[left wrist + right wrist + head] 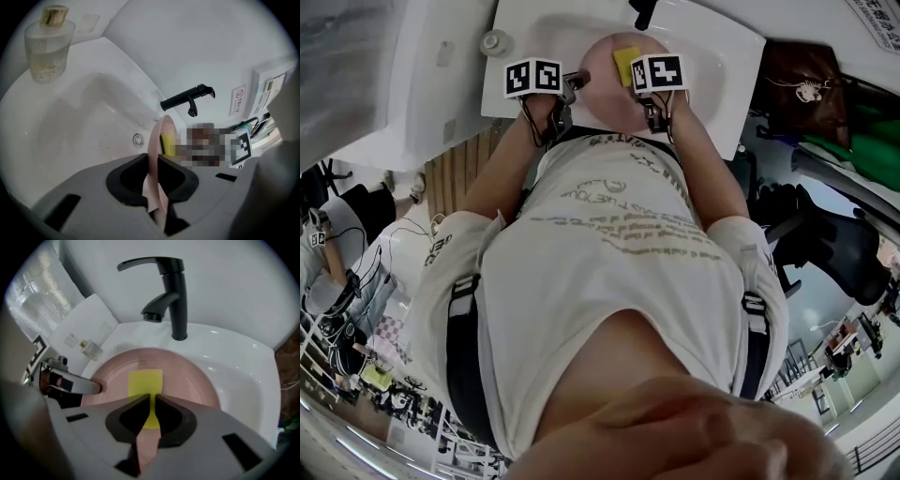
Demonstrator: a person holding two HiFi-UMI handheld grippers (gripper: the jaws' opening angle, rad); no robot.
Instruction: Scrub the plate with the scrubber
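A round pink plate (607, 94) is held over the white sink (712, 56). My left gripper (579, 81) is shut on its left rim; in the left gripper view the plate (156, 140) stands edge-on between the jaws of that gripper (152, 161). A yellow scrubber (145, 380) lies flat against the plate's face (192, 378), with my right gripper (151, 399) shut on its near end. In the head view the scrubber (625, 63) shows just left of the right gripper (637, 71). The left gripper's fingertip (91, 388) shows on the plate's left edge.
A black faucet (172, 296) stands at the back of the sink, right behind the plate. A clear jar with a gold cap (49, 47) sits on the sink's left corner. An overflow hole (137, 139) is in the basin wall. A dark bag (806, 89) lies to the right.
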